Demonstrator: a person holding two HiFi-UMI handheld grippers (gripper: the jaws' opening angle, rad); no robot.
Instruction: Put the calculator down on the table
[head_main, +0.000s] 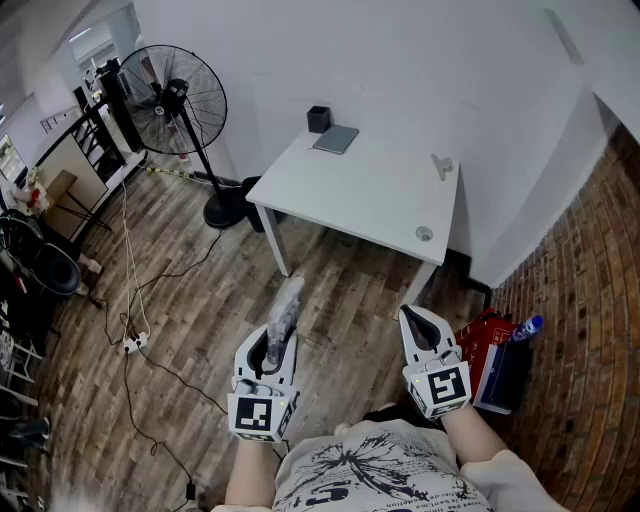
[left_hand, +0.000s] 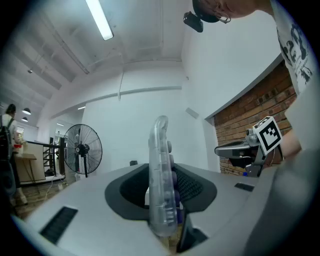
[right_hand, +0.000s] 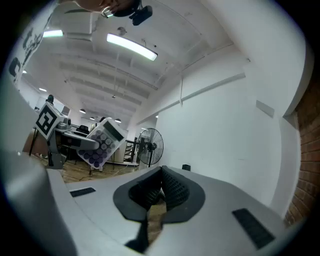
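Observation:
My left gripper (head_main: 272, 345) is shut on a clear-cased calculator (head_main: 288, 303) with purple keys, held on edge over the wooden floor, well short of the white table (head_main: 380, 200). In the left gripper view the calculator (left_hand: 161, 165) stands edge-on between the dark pads. From the right gripper view, its key face (right_hand: 102, 142) shows tilted at the left. My right gripper (head_main: 418, 322) hangs beside the left one, level with it. Its pads (right_hand: 167, 187) meet at their tips with nothing between them.
On the table stand a black cup (head_main: 318, 118), a grey flat pad (head_main: 336, 139), a small grey clip-like item (head_main: 442, 165) and a round disc (head_main: 424, 234). A standing fan (head_main: 178, 100) is to its left. Cables (head_main: 130, 300) cross the floor. A red bag (head_main: 482, 340) and a bottle (head_main: 527, 327) lie at the right.

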